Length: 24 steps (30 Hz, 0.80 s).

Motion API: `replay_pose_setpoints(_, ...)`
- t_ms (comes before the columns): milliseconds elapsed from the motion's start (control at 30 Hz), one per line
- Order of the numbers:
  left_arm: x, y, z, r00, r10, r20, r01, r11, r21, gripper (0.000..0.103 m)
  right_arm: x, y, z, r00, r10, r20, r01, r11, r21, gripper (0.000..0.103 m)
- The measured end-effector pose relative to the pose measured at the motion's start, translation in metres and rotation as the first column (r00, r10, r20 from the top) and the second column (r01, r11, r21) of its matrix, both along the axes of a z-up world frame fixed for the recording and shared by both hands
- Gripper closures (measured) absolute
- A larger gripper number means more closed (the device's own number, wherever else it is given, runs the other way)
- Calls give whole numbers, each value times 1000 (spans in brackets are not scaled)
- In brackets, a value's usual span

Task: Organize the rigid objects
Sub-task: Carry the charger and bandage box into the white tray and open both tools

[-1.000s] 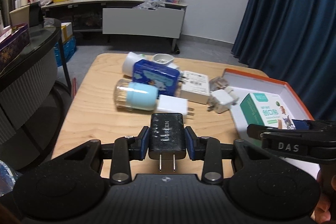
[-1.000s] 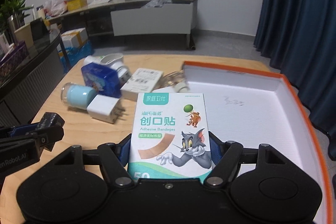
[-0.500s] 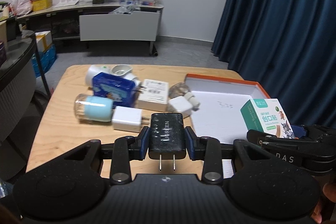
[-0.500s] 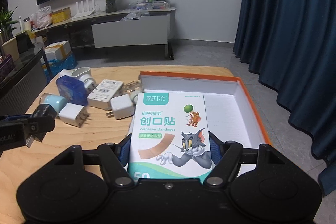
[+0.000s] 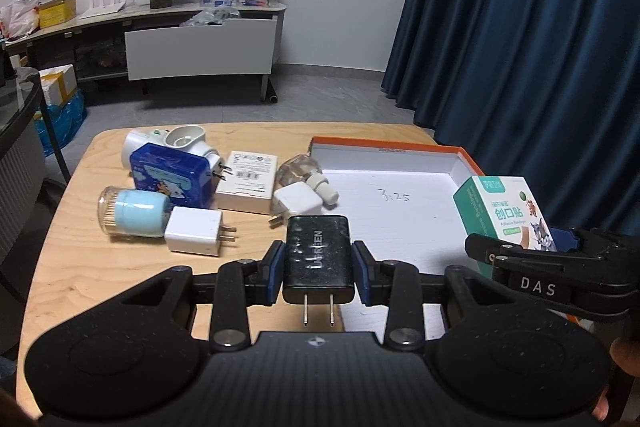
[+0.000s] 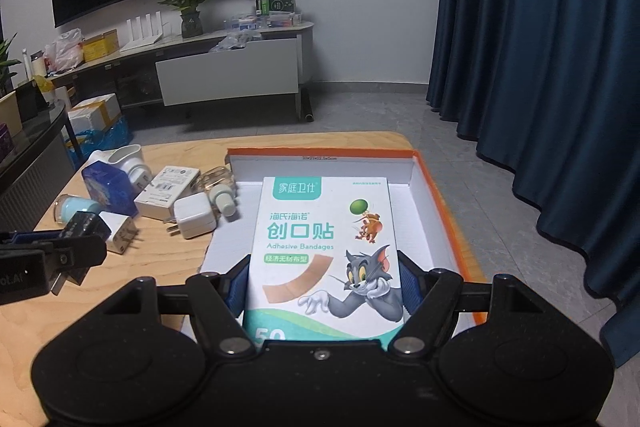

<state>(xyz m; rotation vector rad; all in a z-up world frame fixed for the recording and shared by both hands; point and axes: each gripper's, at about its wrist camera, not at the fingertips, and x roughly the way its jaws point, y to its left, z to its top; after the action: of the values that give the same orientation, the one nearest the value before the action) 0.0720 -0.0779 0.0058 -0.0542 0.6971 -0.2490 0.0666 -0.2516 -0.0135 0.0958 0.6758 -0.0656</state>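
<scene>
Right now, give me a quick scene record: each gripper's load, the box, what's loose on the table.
left gripper: shut on black charger, prongs toward camera
right gripper: shut on bandage box
orange-rimmed box: open, white floor bare, bandage box held over it
wooden table: two white plug adapters, blue tin, white carton, toothpick jar lying left of the box

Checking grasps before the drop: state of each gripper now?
Left gripper: shut on the black charger.
Right gripper: shut on the bandage box, above the tray.
</scene>
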Motion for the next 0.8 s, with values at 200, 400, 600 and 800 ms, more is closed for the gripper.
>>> replay_pose_setpoints(200, 2, -12, 2, 1000, -23, 12, 23, 1000, 8, 67, 1, -9, 1, 1000, -6, 9, 6, 1000, 2, 19)
replay_pose_setpoints(400, 11, -28, -3, 999, -49, 0, 49, 999, 2, 67, 2, -28, 1, 1000, -18, 10, 18, 1000, 3, 19)
replay_pose_setpoints(600, 25, -46, -8, 997, -74, -17, 74, 997, -6, 67, 14, -47, -5, 1000, -13, -13, 14, 1000, 25, 19)
replay_pose_setpoints(800, 42, -58, -12, 996, -82, -26, 82, 997, -11, 67, 35, -57, -8, 1000, 3, -26, -2, 1000, 25, 19)
